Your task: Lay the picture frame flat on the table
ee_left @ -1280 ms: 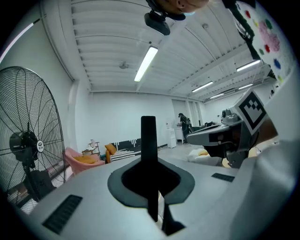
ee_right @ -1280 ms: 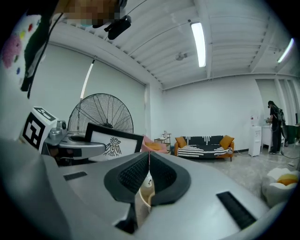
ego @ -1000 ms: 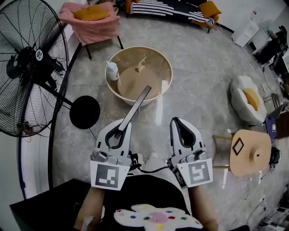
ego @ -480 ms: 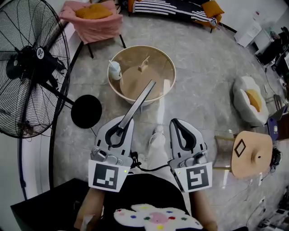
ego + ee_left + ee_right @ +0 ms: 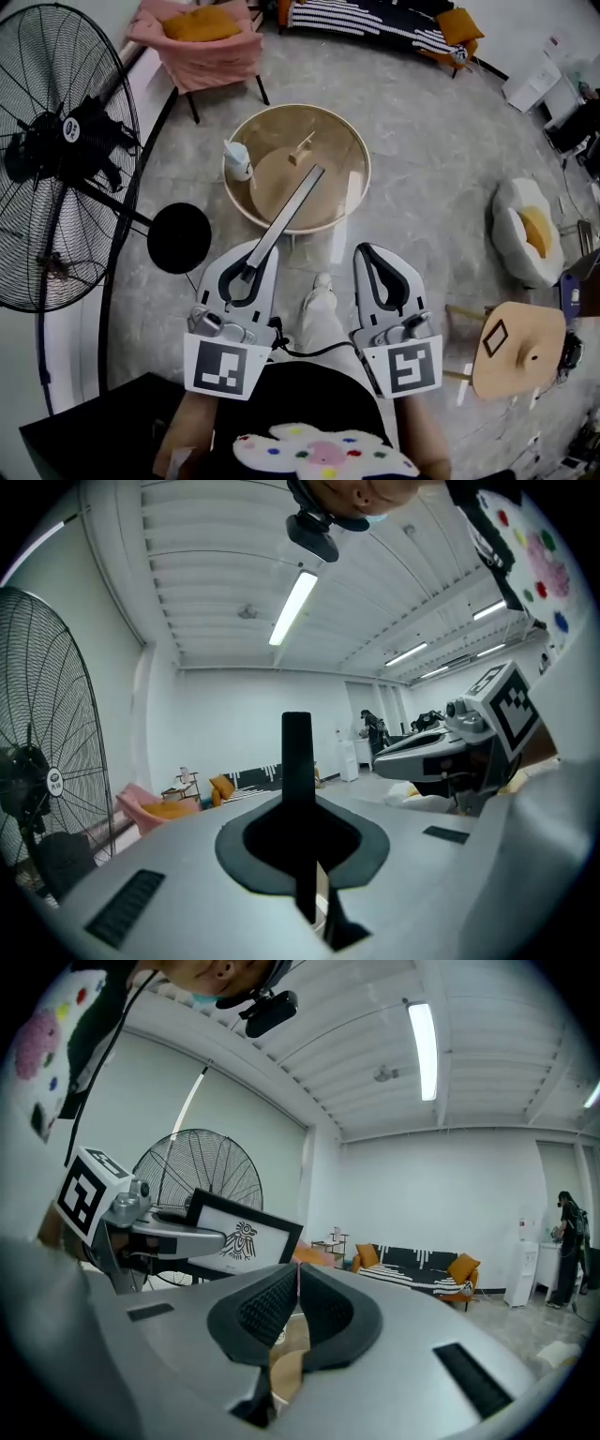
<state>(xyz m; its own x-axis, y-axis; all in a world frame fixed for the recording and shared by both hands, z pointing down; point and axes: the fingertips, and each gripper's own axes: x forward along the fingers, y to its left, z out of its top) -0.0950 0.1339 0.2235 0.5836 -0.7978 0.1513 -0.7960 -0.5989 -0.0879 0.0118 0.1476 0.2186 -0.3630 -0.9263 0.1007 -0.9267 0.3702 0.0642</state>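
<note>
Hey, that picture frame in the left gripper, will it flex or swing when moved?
Probably stiff: the picture frame juts straight out of the left gripper without sagging. Clamped at one edge only, it may pivot. Flat and thin, it likely won't tip once laid down.

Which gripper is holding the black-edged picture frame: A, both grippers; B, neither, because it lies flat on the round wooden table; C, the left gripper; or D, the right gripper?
C: the left gripper is shut on the black-edged picture frame, which sticks out edge-on in front of it, while the right gripper is shut with nothing between its jaws.
</note>
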